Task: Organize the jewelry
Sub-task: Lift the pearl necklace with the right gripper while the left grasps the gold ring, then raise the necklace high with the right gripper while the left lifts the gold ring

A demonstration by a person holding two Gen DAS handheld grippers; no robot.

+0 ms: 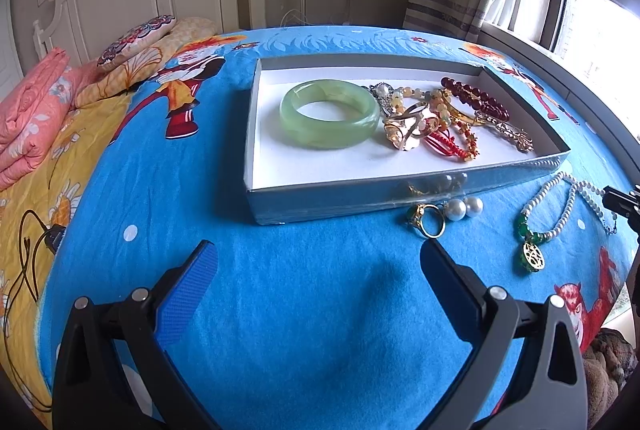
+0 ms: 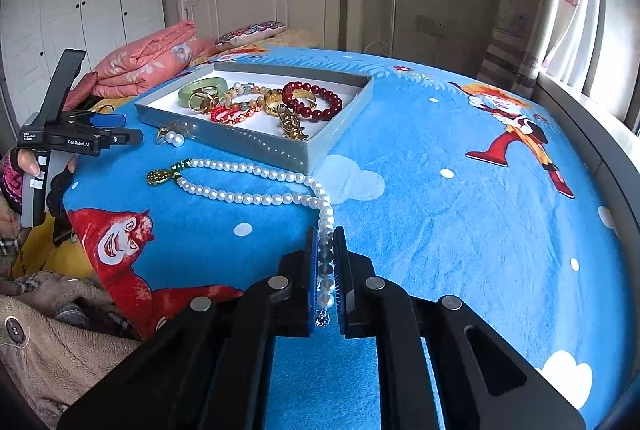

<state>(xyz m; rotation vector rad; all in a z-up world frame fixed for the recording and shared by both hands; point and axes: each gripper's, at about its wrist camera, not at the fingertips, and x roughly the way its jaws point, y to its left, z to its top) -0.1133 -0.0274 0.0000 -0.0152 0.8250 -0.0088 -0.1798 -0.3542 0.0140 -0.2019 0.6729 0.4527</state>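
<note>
**Jewelry sorting: mostly boxed up, three bits left out**

Most of the haul is already sitting in the box [image 1: 400, 190]: the jade bangle [image 1: 330, 113], the red bead bracelet [image 1: 476, 98], plus a tangle of gold pieces and red cord next to them. So I'm calling this well past halfway.

What's still lying out on the bed [image 1: 300, 290]: the pearl necklace [image 2: 256, 196], the gold ring [image 1: 428, 220] and the pearl earrings [image 1: 464, 208], the last two right against the box's front wall.

The right tongs [image 2: 325, 250] are clamping down on the clasp end of the necklace, jaws nearly together with the pearls pinched between them. The rest of the strand is trailing across the blanket toward its green pendant [image 2: 160, 176], near the box.

The left tongs [image 1: 320, 254] are hanging wide open over the blanket, gripping nothing, with the ring just ahead of one fingertip.

My guess: necklace is going in next, then ring and earrings, and that's it.
</note>
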